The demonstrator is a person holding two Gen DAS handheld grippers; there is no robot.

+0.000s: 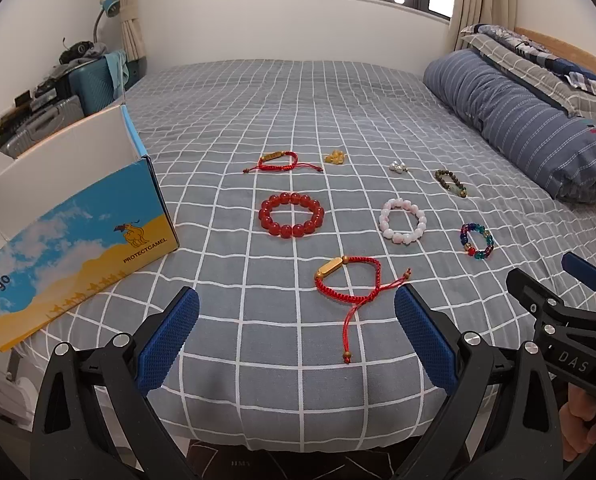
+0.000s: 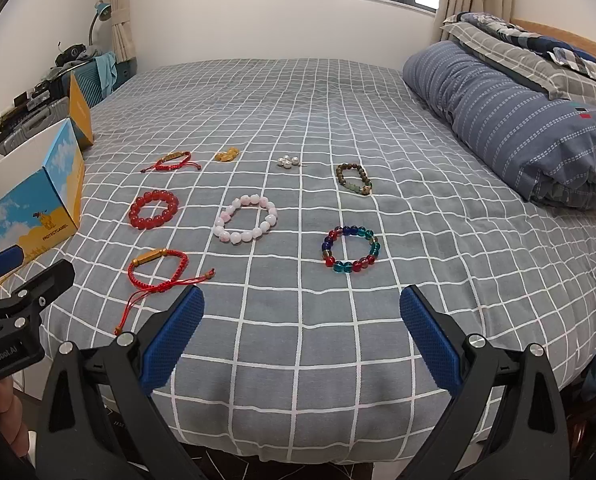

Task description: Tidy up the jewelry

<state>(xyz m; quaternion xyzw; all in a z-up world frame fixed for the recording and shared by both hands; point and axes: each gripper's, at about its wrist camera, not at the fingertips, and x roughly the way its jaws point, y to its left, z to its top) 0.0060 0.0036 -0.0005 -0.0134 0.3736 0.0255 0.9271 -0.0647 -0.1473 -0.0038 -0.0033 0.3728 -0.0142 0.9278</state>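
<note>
Jewelry lies on a grey checked bed (image 1: 298, 92). Nearest is a red cord bracelet with a gold tube (image 1: 348, 280), also in the right wrist view (image 2: 157, 270). Behind it lie a red bead bracelet (image 1: 291, 215), a pink bead bracelet (image 1: 402, 221), a multicolour bead bracelet (image 2: 350, 251), a dark brown bead bracelet (image 2: 354, 179), a second red cord bracelet (image 1: 281, 161), an amber piece (image 1: 334, 157) and a pearl piece (image 1: 398, 167). My left gripper (image 1: 296, 308) is open, empty, just short of the near cord bracelet. My right gripper (image 2: 302, 312) is open, empty, short of the multicolour bracelet.
An open blue and yellow cardboard box (image 1: 77, 236) stands on the bed's left edge. A rolled blue quilt (image 1: 538, 128) and pillows lie along the right side. Suitcases (image 1: 49, 112) and clutter stand beyond the bed on the left.
</note>
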